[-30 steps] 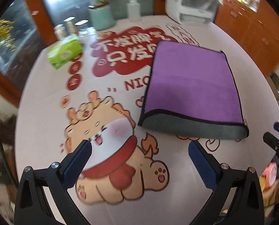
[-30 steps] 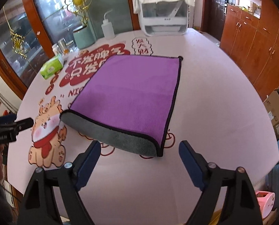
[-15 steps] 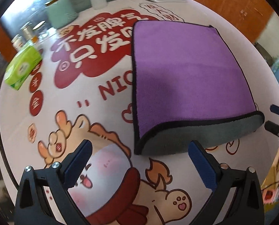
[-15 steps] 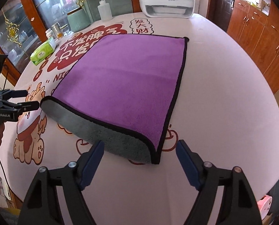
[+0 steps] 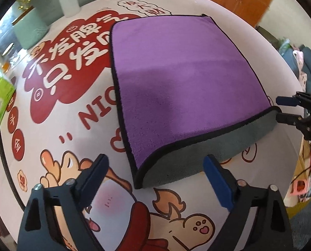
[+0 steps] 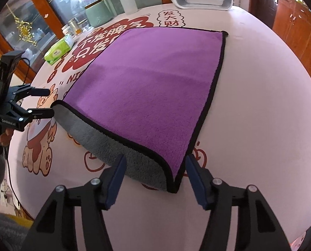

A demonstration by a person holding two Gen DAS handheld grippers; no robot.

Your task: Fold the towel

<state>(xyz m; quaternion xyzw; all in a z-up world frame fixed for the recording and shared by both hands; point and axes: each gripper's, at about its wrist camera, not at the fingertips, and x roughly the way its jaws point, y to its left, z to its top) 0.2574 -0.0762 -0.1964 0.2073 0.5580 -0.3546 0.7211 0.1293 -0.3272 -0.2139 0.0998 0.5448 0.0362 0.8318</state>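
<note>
The soft purple towel with a grey underside and black trim (image 5: 188, 87) lies flat on the round pink bench with the red writing and cartoon animal (image 5: 57, 108). It looks folded once already: along the near edge the grey side curls under and shows as a thick rounded band, so there seem to be two layers. That part of the job looks done. At least one more fold is probably left, because the towel is still a big wide shape.

In the left wrist view, the left gripper (image 5: 155, 175) has its blue fingers (image 5: 96, 171) wide apart and holds nothing. The near left corner of the towel sits between them, at about 12 o'clock from the gripper, not touched yet as far as I can tell.

In the right wrist view, the right gripper (image 6: 155, 175) also has its fingers (image 6: 117, 175) apart and holds nothing. The near right corner of the towel pokes in between them. It is very close, but I cannot tell if a finger touches the cloth.

So both grippers look lined up on the two near corners. My guess is the next step is to pinch both corners and lift them over toward the far edge at 12 o'clock.

A green tissue box (image 6: 59, 50) and a white squeeze bottle (image 6: 128, 0) stand far off at about 10 and 11 o'clock, well away from the towel.
</note>
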